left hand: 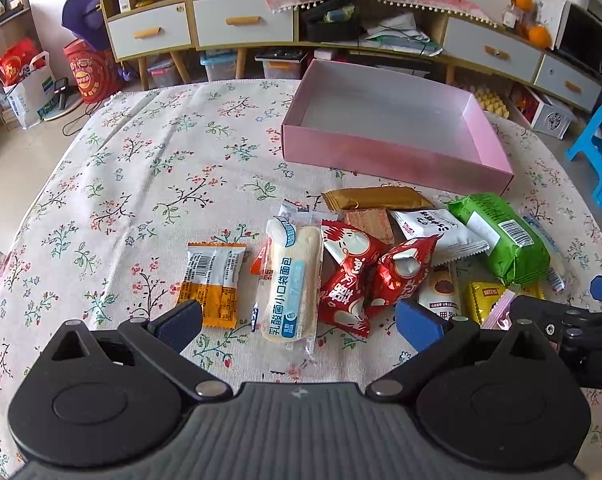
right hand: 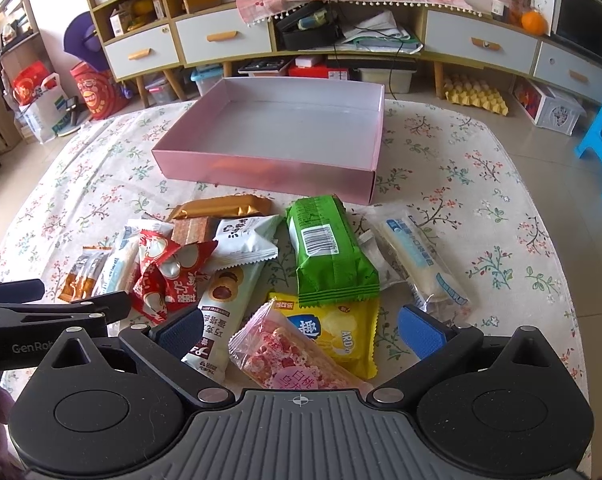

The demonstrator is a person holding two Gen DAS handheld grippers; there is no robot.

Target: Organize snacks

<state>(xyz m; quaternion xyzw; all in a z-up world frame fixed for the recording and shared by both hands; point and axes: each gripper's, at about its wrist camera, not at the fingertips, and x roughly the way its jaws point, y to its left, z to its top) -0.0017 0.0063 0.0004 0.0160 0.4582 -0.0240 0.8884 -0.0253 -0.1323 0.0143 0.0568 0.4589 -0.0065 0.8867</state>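
A heap of wrapped snacks lies on the floral tablecloth in front of an empty pink box [left hand: 385,160] [right hand: 261,168]. In the left wrist view my left gripper [left hand: 299,322] stands open above a long white bread packet [left hand: 291,280], with an orange sachet [left hand: 211,280] to its left and red wrappers [left hand: 357,276] to its right. In the right wrist view my right gripper [right hand: 301,330] is open over a pink packet [right hand: 289,356] and a yellow chip bag [right hand: 341,332]. A green packet [right hand: 329,252] [left hand: 501,236] lies beyond.
A gold bar [right hand: 221,206], white sachets and a second bread packet [right hand: 417,256] complete the heap. The other gripper's arm shows at the right edge [left hand: 573,320] and left edge [right hand: 41,312]. Cabinets, bags and a blue stool [left hand: 601,148] stand beyond the table.
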